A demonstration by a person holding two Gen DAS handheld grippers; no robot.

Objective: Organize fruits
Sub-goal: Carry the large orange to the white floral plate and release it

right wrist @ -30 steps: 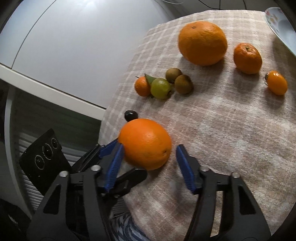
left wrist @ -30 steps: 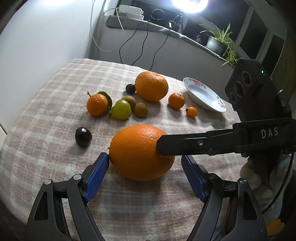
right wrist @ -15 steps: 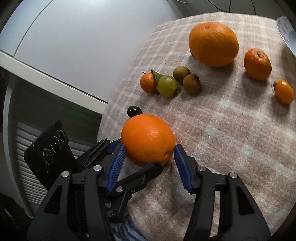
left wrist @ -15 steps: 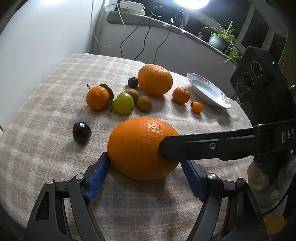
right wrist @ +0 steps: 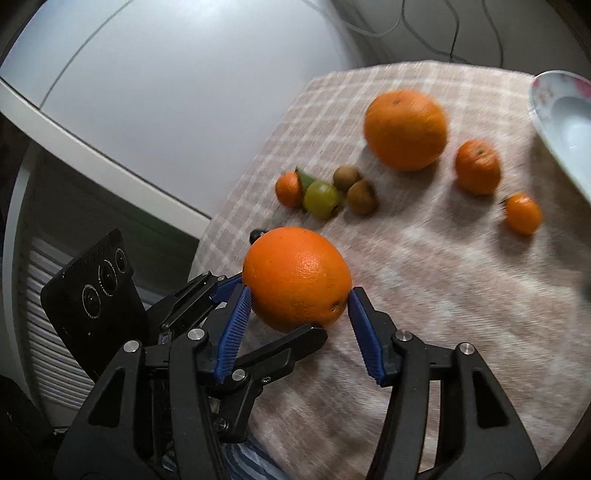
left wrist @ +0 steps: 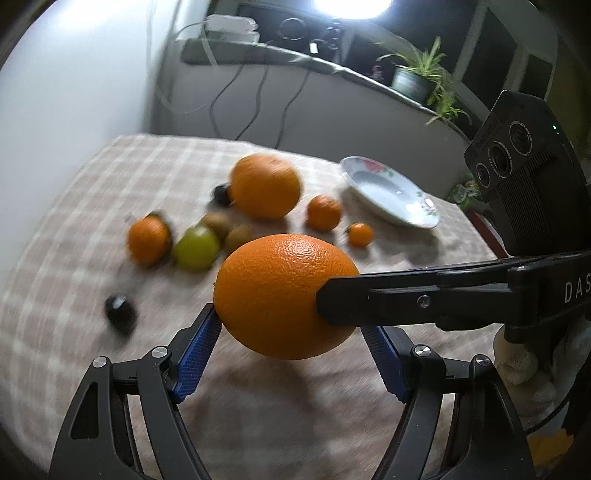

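I am in a home, in a lived-in room rather than a lab or shop. Across the middle of my left view a soft checked cloth (left wrist: 155,166) covers the table, with loose fruit on it and a flowered china plate (left wrist: 388,195) at right of centre. Along the top runs a window ledge (left wrist: 295,59) with a potted plant (left wrist: 417,79) at upper right, cables (left wrist: 258,103) hanging down the wall, and a bright lamp (left wrist: 354,5) at the top edge. The panes behind are dark.
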